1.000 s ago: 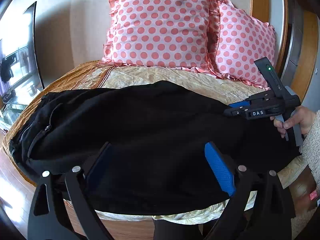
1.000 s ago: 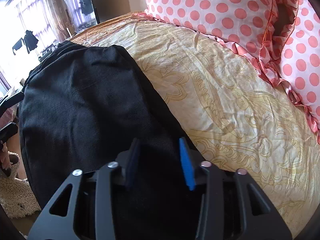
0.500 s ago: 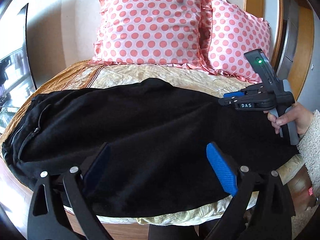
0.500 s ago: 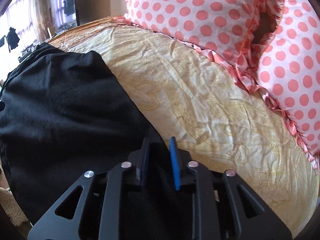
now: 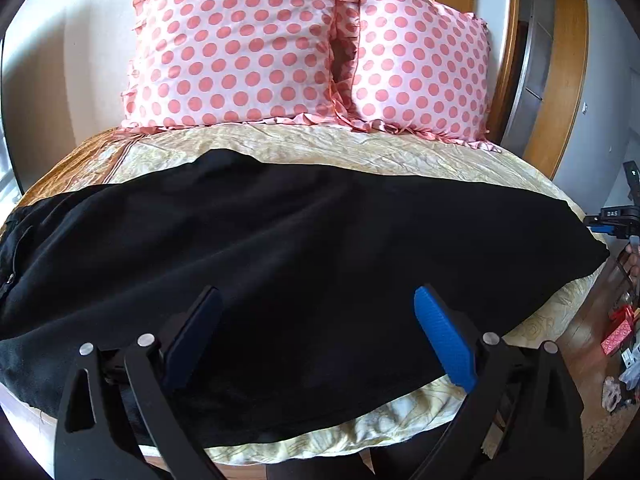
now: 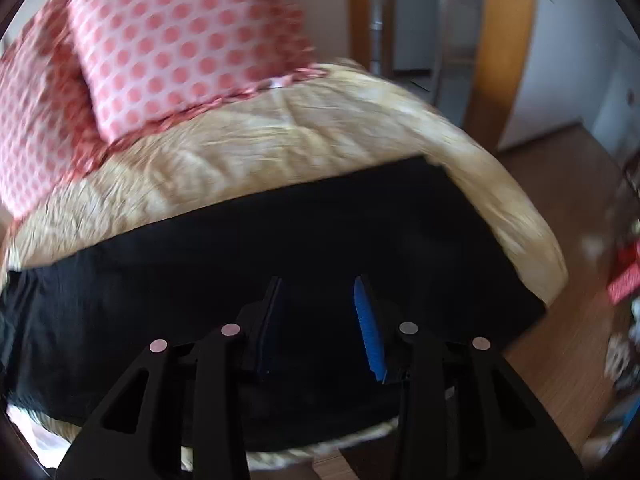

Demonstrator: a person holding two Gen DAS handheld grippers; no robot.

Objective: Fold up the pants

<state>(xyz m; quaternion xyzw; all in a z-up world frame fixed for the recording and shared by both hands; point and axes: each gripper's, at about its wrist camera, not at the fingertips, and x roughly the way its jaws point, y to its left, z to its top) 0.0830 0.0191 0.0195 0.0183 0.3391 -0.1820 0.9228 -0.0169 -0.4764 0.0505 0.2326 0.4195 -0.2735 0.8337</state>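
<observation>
Pants (image 5: 304, 248) flat — jaws wide apart

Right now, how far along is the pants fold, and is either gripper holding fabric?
Done: the black pants lie flat across the bed, apparently with one leg on the other. In hand: nothing; the left gripper and right gripper are both open above the cloth. Left: folding the length over, since it spans the bed from waist to hem.
</observation>
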